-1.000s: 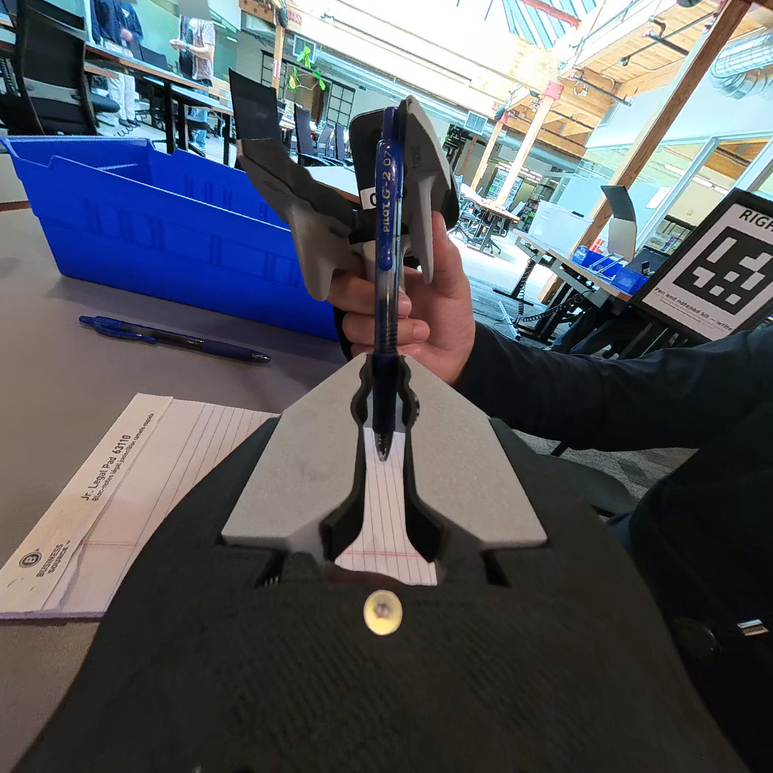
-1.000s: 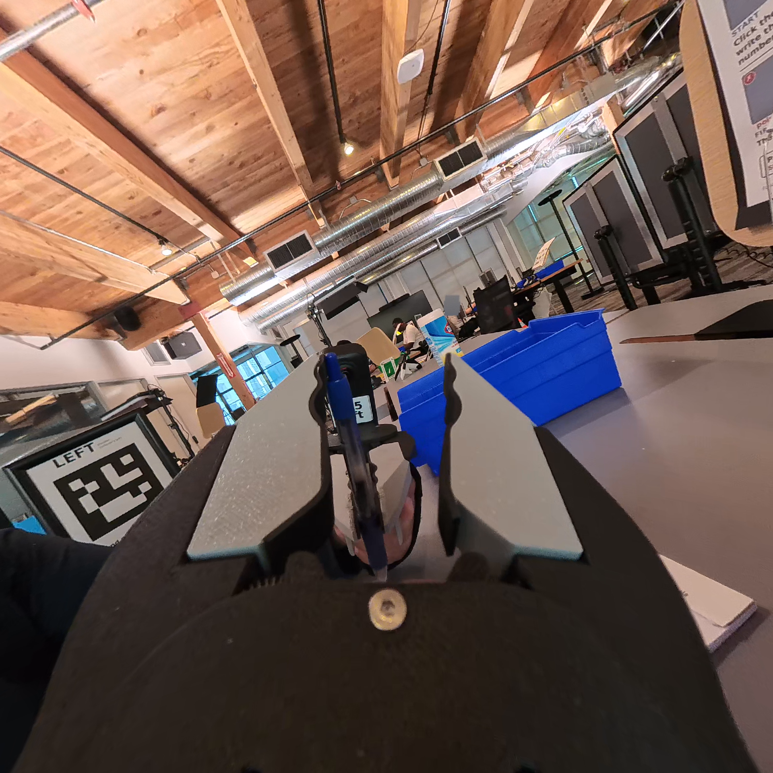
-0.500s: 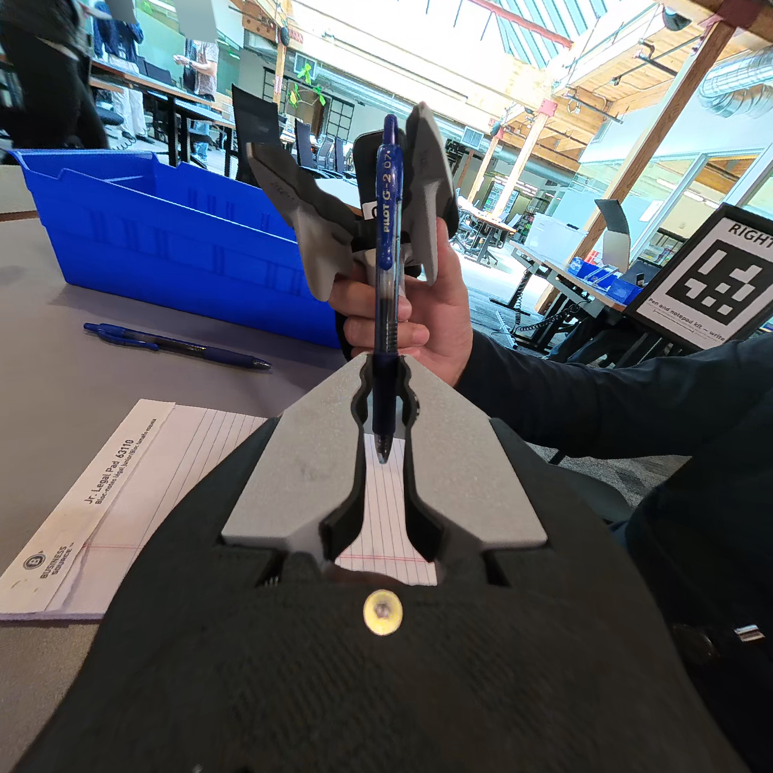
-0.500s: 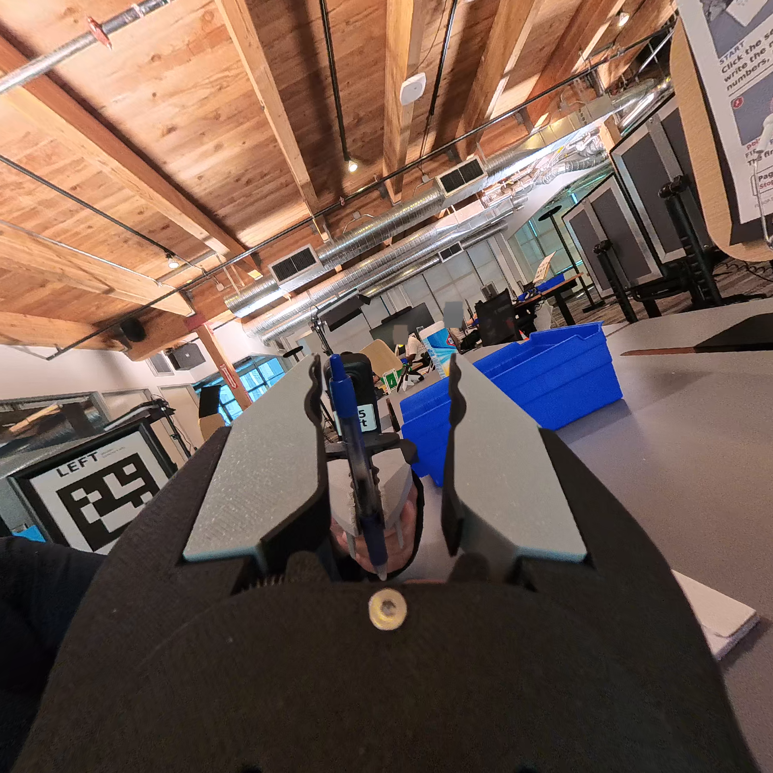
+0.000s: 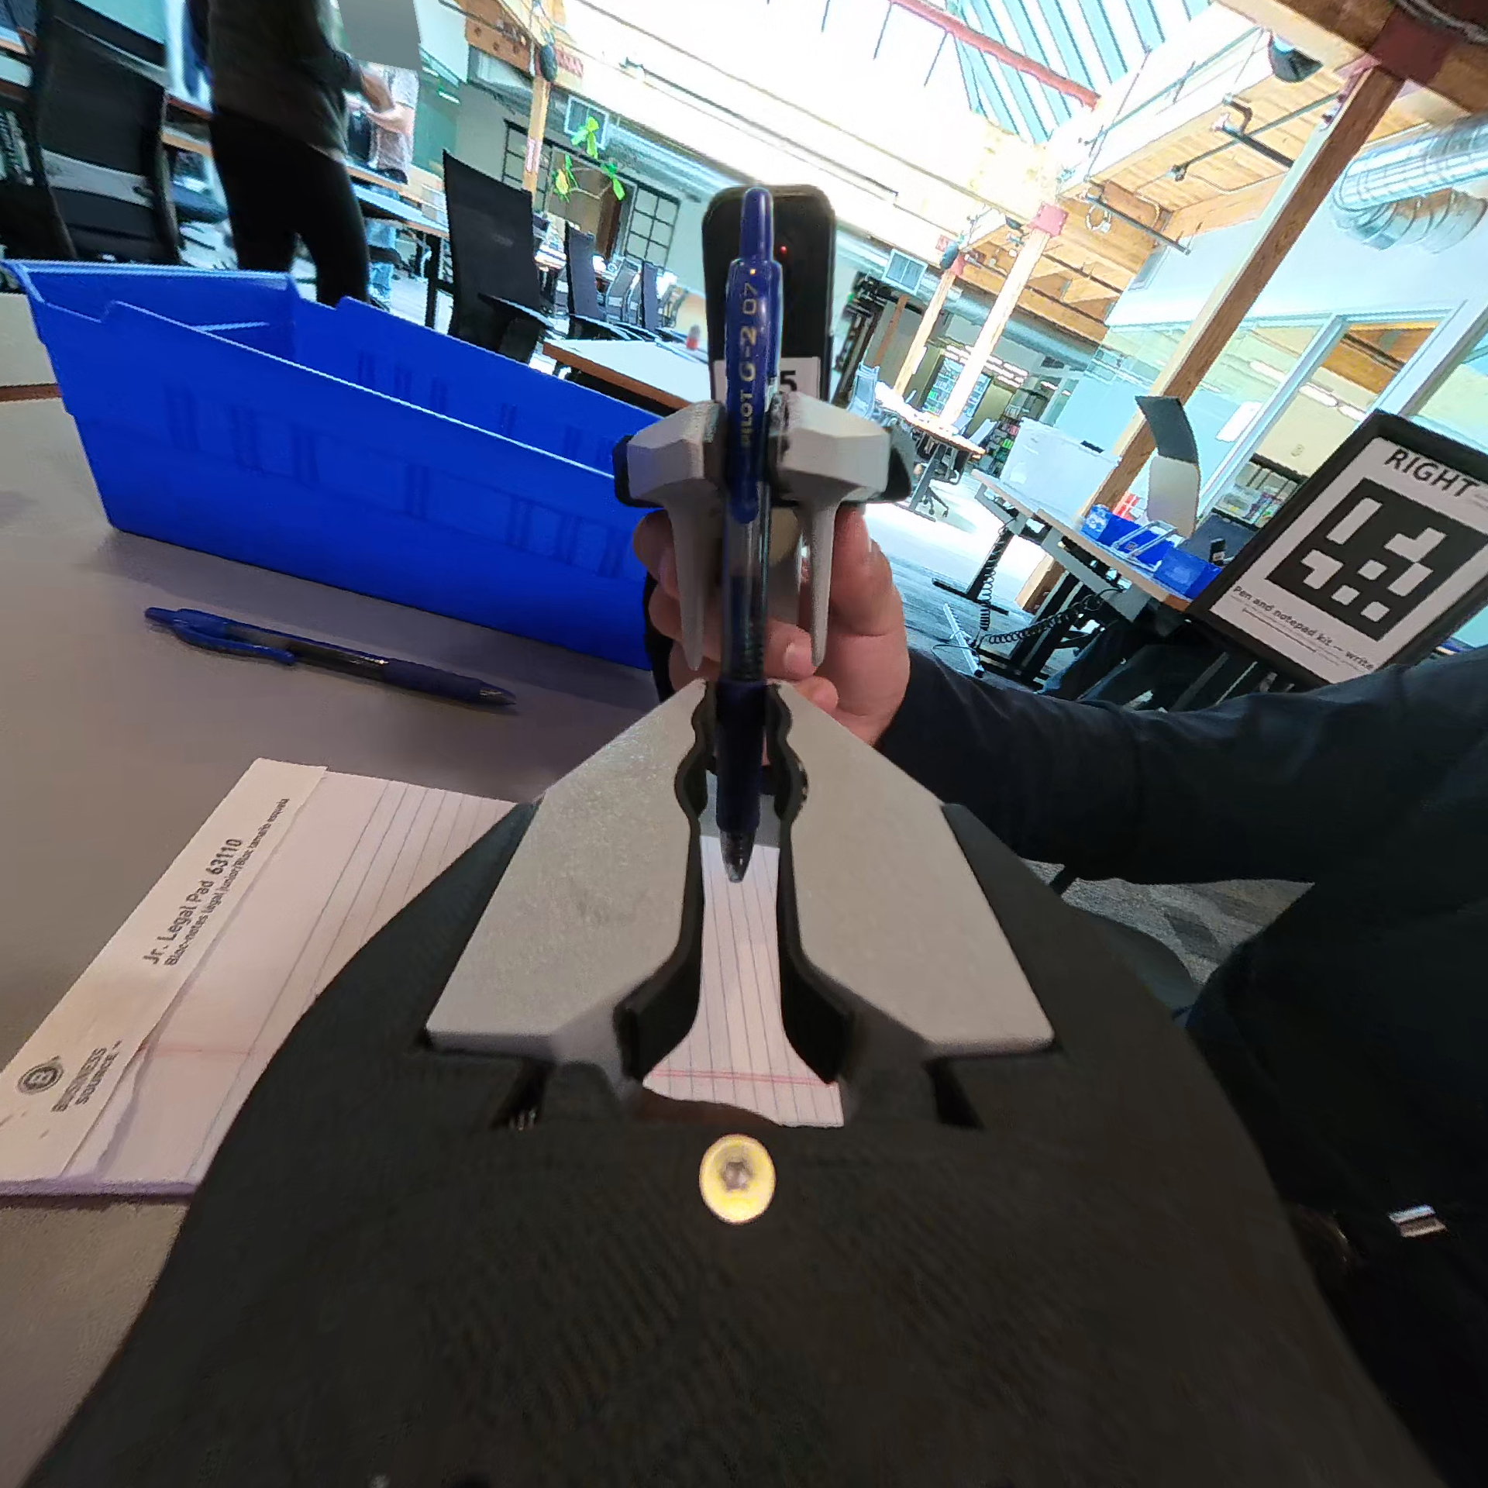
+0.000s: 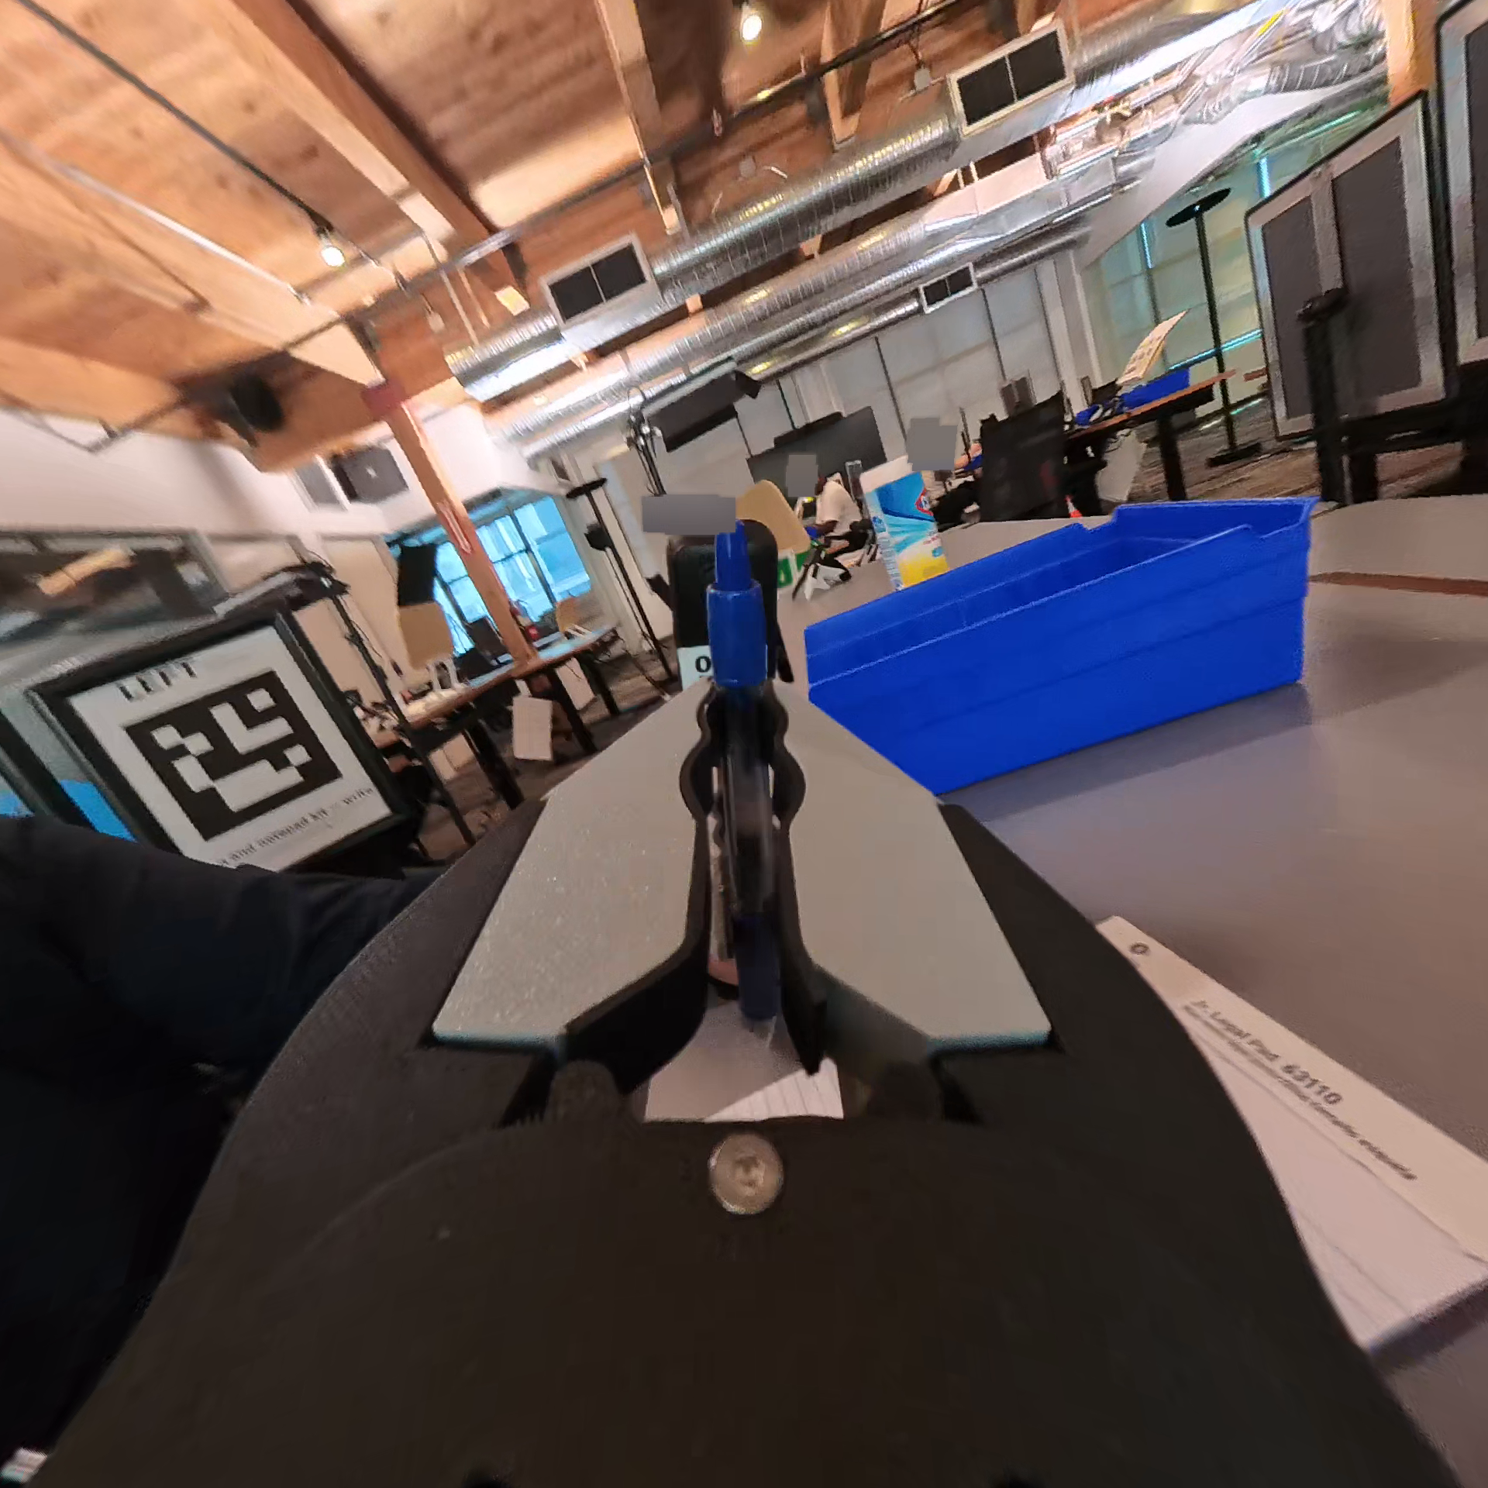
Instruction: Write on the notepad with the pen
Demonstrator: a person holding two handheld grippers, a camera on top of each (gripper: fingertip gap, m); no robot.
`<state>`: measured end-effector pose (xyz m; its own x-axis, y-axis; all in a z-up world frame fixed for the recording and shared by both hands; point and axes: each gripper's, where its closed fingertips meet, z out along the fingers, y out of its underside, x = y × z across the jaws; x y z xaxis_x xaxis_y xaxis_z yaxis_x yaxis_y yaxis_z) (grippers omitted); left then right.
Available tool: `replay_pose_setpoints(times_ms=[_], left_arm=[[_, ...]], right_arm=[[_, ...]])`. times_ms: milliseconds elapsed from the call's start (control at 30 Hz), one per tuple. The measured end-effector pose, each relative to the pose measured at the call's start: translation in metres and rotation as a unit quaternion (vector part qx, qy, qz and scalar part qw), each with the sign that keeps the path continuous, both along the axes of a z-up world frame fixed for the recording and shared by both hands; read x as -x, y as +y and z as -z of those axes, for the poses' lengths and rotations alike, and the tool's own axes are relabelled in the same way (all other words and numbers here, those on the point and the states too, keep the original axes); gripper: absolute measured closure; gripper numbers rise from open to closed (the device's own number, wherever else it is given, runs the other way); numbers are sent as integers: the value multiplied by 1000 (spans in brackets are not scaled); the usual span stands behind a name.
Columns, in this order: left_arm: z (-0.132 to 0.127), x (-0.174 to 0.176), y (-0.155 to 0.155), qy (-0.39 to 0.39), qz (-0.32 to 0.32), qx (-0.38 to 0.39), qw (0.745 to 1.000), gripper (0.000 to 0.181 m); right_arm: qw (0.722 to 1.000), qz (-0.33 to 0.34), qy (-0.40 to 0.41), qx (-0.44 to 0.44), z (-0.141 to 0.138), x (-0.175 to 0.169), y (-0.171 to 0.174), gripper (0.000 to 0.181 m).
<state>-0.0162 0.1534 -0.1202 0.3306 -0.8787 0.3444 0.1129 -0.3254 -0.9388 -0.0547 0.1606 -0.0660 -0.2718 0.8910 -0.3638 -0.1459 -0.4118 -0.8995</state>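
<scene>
Both claws are closed on one blue pen (image 5: 745, 515): the left gripper (image 5: 742, 793) at its grip, the right gripper (image 6: 745, 813) higher up. If either releases early (a judgement), the pen could tip or skid across the notepad (image 5: 338, 878), its tip poised above the page.

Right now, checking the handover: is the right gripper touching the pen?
Touching. The right wrist view shows the right gripper with its grey fingers closed against both sides of the upright blue pen.

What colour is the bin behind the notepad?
Solid blue bin, clearest in the left wrist view, beyond the notepad.
</scene>
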Motion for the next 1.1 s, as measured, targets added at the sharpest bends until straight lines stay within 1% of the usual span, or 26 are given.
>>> replay_pose_setpoints(times_ms=[100, 167, 233, 333, 367, 400, 433, 500, 567, 667, 700, 767, 833, 867, 1033, 1100], left_arm=[[-4, 4, 4, -22, -7, 14, 1000, 171], [-5, 12, 11, -32, -29, 25, 999, 171], [-4, 19, 18, -37, -51, 31, 998, 170], [-1, 22, 24, -30, -69, 36, 996, 171], [3, 21, 24, -18, -69, 35, 997, 175], [7, 20, 24, -6, -69, 35, 997, 176], [10, 18, 24, 6, -70, 33, 997, 176], [18, 14, 24, 32, -70, 29, 997, 176], [24, 12, 24, 53, -71, 26, 996, 176], [24, 12, 25, 53, -71, 29, 996, 176], [24, 13, 25, 51, -73, 30, 996, 176], [23, 14, 27, 46, -76, 33, 996, 177], [24, 15, 27, 46, -77, 35, 995, 176], [24, 14, 27, 47, -77, 34, 995, 176], [24, 13, 26, 51, -76, 32, 995, 176], [24, 13, 26, 51, -76, 31, 995, 177]], right_arm=[[999, 35, 3, -16, -4, -3, 6, 176], [995, 95, 1, -37, -6, -7, 19, 176], [983, 161, 0, -90, -11, -15, 27, 176], [951, 249, -25, -180, -14, -19, 32, 173], [934, 289, -37, -206, -14, -22, 37, 177], [915, 328, -47, -229, -14, -25, 43, 177], [902, 353, -54, -244, -15, -29, 47, 177], [889, 383, -66, -243, -16, -37, 55, 177], [881, 410, -85, -220, -15, -47, 69, 177], [873, 444, -97, -178, -14, -67, 89, 177], [869, 452, -112, -167, -11, -71, 96, 178], [869, 446, -166, -137, 9, -71, 110, 178], [879, 420, -205, -95, 28, -65, 116, 178], [879, 413, -224, -80, 38, -63, 119, 178], [851, 413, -314, -77, 75, -57, 129, 178], [844, 414, -329, -86, 83, -54, 131, 178]])
